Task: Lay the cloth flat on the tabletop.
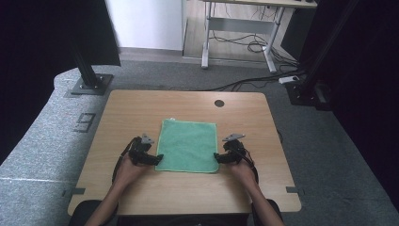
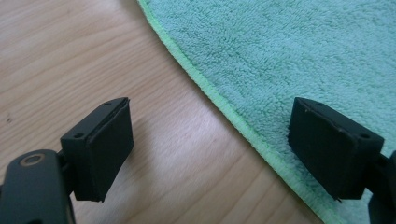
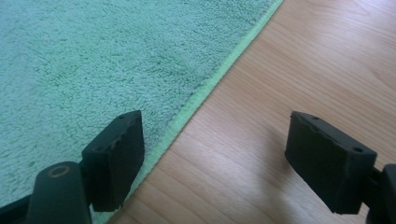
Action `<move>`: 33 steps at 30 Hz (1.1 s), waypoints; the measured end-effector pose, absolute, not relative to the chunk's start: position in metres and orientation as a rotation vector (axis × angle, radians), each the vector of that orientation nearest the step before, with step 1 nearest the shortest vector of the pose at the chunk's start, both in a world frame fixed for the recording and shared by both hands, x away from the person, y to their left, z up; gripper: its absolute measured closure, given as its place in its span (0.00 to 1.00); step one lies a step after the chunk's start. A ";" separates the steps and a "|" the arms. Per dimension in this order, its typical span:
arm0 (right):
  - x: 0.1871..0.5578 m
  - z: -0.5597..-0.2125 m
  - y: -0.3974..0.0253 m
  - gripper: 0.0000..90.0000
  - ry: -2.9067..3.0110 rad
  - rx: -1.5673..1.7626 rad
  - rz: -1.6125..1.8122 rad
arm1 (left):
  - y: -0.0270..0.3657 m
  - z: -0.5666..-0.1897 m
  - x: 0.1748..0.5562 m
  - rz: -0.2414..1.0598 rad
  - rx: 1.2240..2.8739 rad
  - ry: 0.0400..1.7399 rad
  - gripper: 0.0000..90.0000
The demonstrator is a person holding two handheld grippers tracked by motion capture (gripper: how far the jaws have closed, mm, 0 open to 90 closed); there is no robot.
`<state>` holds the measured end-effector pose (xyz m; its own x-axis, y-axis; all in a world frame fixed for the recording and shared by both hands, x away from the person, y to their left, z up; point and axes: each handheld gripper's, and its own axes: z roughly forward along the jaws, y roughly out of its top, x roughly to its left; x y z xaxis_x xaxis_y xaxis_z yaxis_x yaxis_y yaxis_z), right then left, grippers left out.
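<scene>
Wooden table (image 1: pixel 141 106) on grey carpet, desk legs and cables behind. Green towel (image 1: pixel 188 145) lies flat, spread out, middle of the table toward its near edge. I've got my left gripper (image 1: pixel 158 157) at the towel's near-left corner and my right gripper (image 1: pixel 217 157) at its near-right corner, both released, jaws wide and straddling the hem (image 2: pixel 219 105), one jaw over cloth, one over wood. Nothing pinched yet, no fold made. I judge it barely started: grab both corners, then fold.
</scene>
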<state>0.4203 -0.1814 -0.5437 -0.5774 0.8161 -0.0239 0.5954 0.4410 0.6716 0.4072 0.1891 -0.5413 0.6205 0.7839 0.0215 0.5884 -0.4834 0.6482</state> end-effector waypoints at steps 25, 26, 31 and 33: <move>0.406 -0.530 -0.199 0.15 2.373 1.189 0.963 | 0.205 -0.526 0.380 0.382 2.212 1.041 0.15; 0.403 -0.530 -0.200 0.15 2.377 1.188 0.967 | 0.207 -0.526 0.377 0.381 2.213 1.044 0.15; 0.392 -0.531 -0.205 0.09 2.393 1.193 0.954 | 0.218 -0.530 0.364 0.380 2.214 1.067 0.12; 0.389 -0.532 -0.207 0.04 2.390 1.199 0.952 | 0.221 -0.533 0.361 0.382 2.219 1.075 0.11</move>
<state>0.3885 -0.2069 -0.5324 -0.6055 0.7954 0.0250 0.5950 0.4316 0.6781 0.3609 0.2207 -0.5326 0.6240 0.7813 -0.0148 0.5971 -0.4645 0.6540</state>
